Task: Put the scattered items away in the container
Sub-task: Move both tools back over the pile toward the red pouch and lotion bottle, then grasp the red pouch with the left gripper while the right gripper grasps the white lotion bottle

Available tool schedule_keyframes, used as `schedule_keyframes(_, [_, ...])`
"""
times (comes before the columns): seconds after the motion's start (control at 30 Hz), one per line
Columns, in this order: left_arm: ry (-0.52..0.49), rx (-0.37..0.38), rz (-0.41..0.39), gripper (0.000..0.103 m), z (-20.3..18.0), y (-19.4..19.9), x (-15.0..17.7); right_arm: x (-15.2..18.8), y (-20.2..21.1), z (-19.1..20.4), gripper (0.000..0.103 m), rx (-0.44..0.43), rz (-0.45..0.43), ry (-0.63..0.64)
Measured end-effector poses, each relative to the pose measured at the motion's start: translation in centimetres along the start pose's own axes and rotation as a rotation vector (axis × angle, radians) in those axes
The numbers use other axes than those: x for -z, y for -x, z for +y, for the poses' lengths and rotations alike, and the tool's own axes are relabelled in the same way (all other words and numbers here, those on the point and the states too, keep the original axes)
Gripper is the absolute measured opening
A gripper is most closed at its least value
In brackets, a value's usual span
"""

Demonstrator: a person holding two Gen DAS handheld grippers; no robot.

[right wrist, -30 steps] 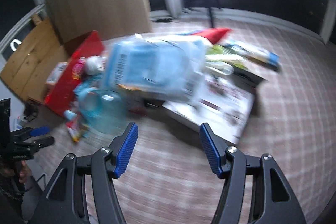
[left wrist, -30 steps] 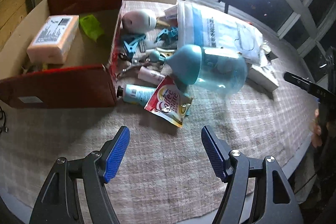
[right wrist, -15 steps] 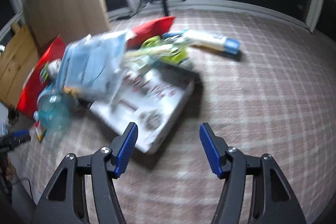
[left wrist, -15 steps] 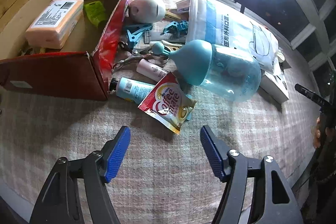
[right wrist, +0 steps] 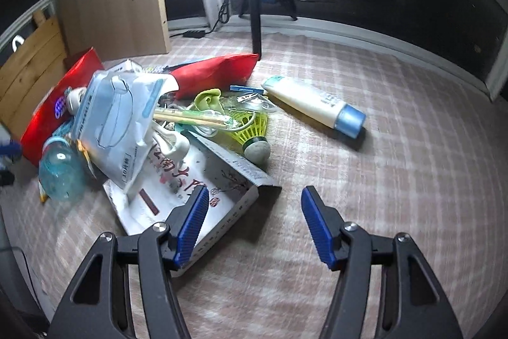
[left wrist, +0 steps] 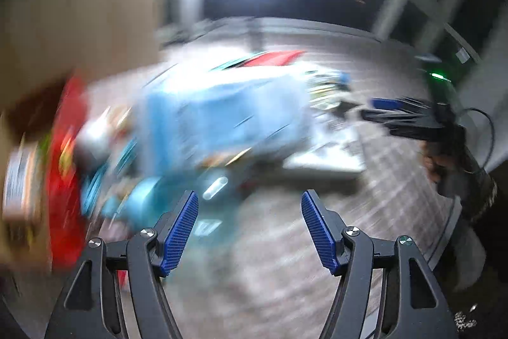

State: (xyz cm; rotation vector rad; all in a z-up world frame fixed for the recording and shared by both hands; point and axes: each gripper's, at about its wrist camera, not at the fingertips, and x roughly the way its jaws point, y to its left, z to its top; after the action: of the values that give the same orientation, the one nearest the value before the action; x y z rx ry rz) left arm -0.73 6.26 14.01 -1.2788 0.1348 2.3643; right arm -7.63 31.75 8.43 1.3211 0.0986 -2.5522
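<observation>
Both the left gripper (left wrist: pixel 249 227) and right gripper (right wrist: pixel 254 226) gape empty above the clutter beside the red box (right wrist: pixel 52 113), probably the container, so I'd settle squarely over the white tube (right wrist: pixel 312 105) before squeezing.

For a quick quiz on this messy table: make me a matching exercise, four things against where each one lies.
Things:
1. tube
2. shuttlecock
3. bottle
4. mask pack

Places:
A. lying on the white box
B. alone on the cloth, right of the pile
C. left end of the pile, near the red box
D. at the pile's right edge, cork against the white box

Pairs: 1-B, 2-D, 3-C, 4-A
</observation>
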Motion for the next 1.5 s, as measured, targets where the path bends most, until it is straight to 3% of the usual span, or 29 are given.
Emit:
schedule_keyframes(0.13, [-0.228, 0.009, 0.0, 0.065, -5.7, -3.3, -4.2, -0.2, -0.4, -0.7, 0.057, -0.015, 0.003, 0.026])
schedule_keyframes(0.3, [-0.348, -0.007, 0.019, 0.064, -7.0, -5.5, -9.0, -0.8, 0.4, -2.9, 0.051, -0.036, -0.021, -0.03])
schedule_keyframes(0.43, [-0.311, -0.041, 0.063, 0.064, -5.2, -7.7, -13.2, -1.9, 0.8, -5.3, 0.051, -0.005, -0.047, -0.082])
schedule_keyframes(0.5, [-0.275, -0.014, 0.102, 0.064, -4.6, -9.5, -14.7, -2.9, 0.3, -6.4, 0.051, 0.03, -0.043, -0.083])
schedule_keyframes(0.67, [-0.285, -0.024, 0.177, 0.064, -5.5, -14.3, -17.1, -6.3, -2.9, -8.3, 0.051, 0.077, 0.002, 0.016])
schedule_keyframes(0.83, [-0.297, -0.027, 0.234, 0.063, -6.3, -18.2, -18.4, -9.2, -7.3, -9.3, 0.055, 0.06, 0.111, 0.164])
schedule_keyframes(0.97, [-0.304, -0.035, 0.261, 0.062, -6.4, -20.0, -18.9, -10.4, -9.8, -9.2, 0.059, -0.028, 0.185, 0.254])
schedule_keyframes(1.13, [-0.274, -0.037, 0.307, 0.044, -5.7, -22.1, -18.6, -10.7, -11.6, -7.8, 0.059, -0.065, 0.232, 0.385])
schedule_keyframes(1.3, [-0.27, -0.045, 0.313, 0.042, -5.2, -22.9, -18.5, -10.8, -14.0, -7.0, 0.06, -0.097, 0.286, 0.446])
schedule_keyframes(1.4, [-0.268, -0.041, 0.304, 0.038, -5.1, -22.8, -18.6, -11.0, -14.7, -7.2, 0.06, -0.137, 0.293, 0.409])
schedule_keyframes(1.43, [-0.267, -0.038, 0.3, 0.034, -5.1, -22.7, -18.7, -11.2, -14.6, -7.5, 0.053, -0.143, 0.284, 0.382])
schedule_keyframes(1.5, [-0.263, -0.037, 0.286, 0.028, -5.0, -22.2, -18.8, -11.3, -14.4, -8.2, 0.05, -0.157, 0.277, 0.331])
